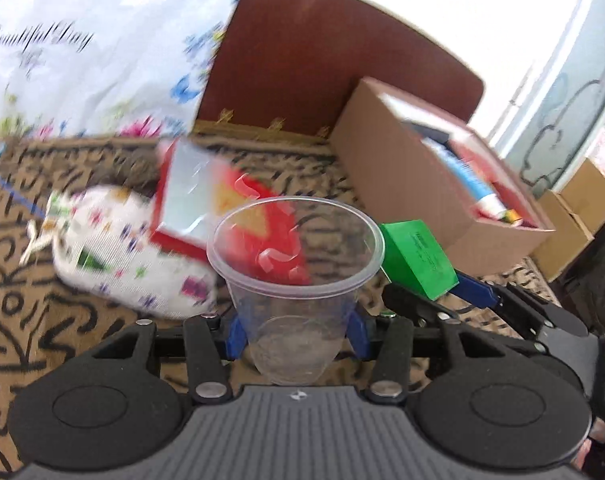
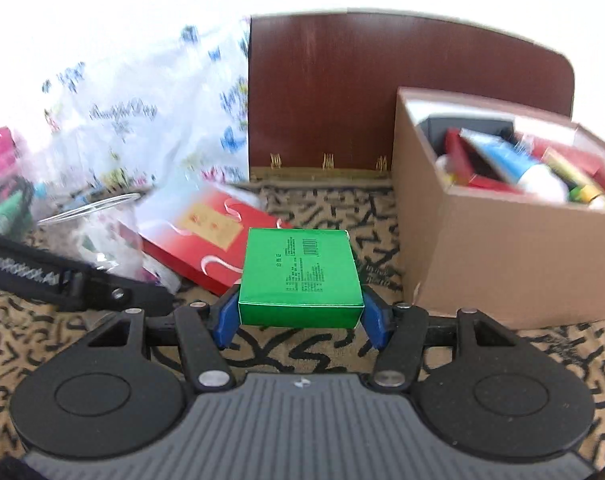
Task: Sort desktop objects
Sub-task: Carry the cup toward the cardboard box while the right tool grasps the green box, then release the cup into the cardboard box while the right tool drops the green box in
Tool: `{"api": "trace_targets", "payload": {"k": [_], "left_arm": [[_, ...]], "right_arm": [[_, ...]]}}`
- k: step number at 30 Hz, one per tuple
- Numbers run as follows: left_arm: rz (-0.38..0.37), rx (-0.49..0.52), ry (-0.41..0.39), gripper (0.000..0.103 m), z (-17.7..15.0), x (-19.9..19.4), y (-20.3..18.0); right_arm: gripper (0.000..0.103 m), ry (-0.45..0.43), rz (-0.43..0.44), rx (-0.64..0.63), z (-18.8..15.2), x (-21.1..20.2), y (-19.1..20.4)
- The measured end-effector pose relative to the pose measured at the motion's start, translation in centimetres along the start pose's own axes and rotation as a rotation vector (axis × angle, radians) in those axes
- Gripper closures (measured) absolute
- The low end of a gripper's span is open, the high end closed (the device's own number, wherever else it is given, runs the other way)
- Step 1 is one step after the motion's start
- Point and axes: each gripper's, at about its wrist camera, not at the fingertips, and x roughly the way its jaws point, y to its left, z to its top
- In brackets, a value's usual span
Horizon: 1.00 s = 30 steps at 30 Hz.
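My left gripper is shut on a clear plastic cup, held upright above the patterned cloth. My right gripper is shut on a green box, held flat above the cloth; the box also shows in the left wrist view to the right of the cup. A brown cardboard box holding several packages stands to the right, and it shows in the left wrist view. A red flat box lies on the cloth behind the green box.
A white patterned pouch lies left of the cup. A flowered plastic bag stands at the back left. A dark wooden board stands at the back. More cardboard boxes sit at far right.
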Motion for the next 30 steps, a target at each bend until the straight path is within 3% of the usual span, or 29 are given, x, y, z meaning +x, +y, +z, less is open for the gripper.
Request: {"api": "trace_targets", "payload": {"k": [5, 9, 16, 19, 26, 30], "left_arm": [[-0.056, 0.099, -0.058, 0.051, 2.7, -1.4, -3.9], [-0.163, 0.13, -0.068, 0.051, 5.6, -1.5, -7.6], [-0.26, 0.214, -0.036, 0.05, 10.9, 2.8, -14.9], [-0.291, 0.207, 0.023, 0.05, 13.1, 6.3, -17.4], [-0.271, 0.166, 0.092, 0.05, 16.5, 14.7, -21.9], [-0.194, 0.19, 0.059, 0.049, 18.0, 18.1, -23.2]], "right_arm": [[0.043, -0.116, -0.031, -0.002, 1.3, -4.4, -1.4], [0.043, -0.189, -0.079, 0.011, 2.3, -7.0, -3.6], [0.043, -0.259, -0.221, 0.033, 3.4, -9.7, -10.3], [0.043, -0.26, -0.279, 0.058, 3.8, -9.2, -13.5], [0.043, -0.222, -0.345, 0.075, 4.9, -5.2, -19.5], [0.043, -0.2, -0.363, 0.086, 6.6, -2.0, -21.9]]}}
